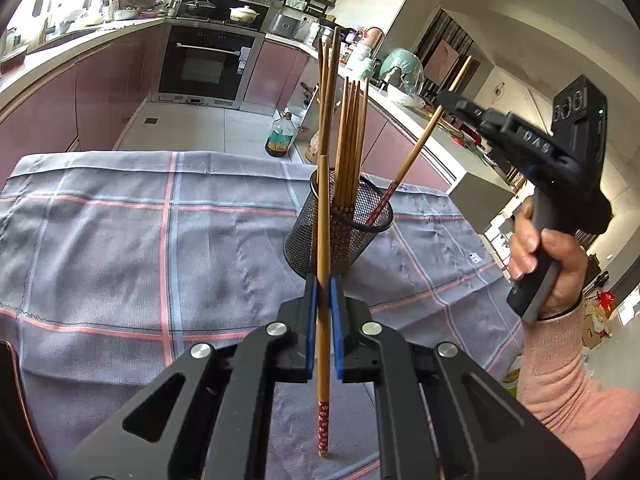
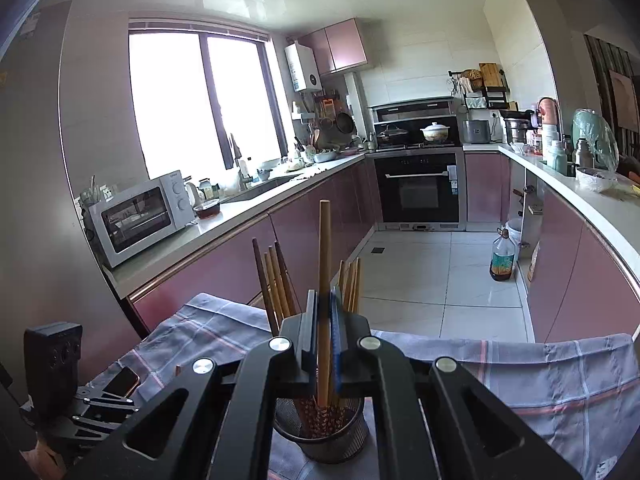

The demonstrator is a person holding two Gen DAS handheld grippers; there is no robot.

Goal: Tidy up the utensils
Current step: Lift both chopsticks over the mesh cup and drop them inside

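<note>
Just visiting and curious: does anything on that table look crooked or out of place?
One chopstick leans far out of the mesh cup, held by the right tool, while the rest stand nearly upright. Another chopstick stands outside the cup, in the left tool, tip on the cloth.

The cloth (image 1: pixel 120 220) on the worktop is grey-blue, crossed by a check of pink and pale blue lines. The mesh holder (image 1: pixel 340 232) is black. The chopsticks (image 1: pixel 352 136) in it are light brown wood, their lower ends dark red with a small pale speckled pattern. The left gripper (image 1: pixel 323 294) is black with blue pads on its fingers (image 1: pixel 337 300). The right gripper (image 2: pixel 323 312) shows the same black and blue. The person's sleeve (image 1: pixel 560 380) is pink. The kitchen cabinets (image 2: pixel 320 216) are mauve-pink; the oven (image 2: pixel 420 188) is black.
</note>
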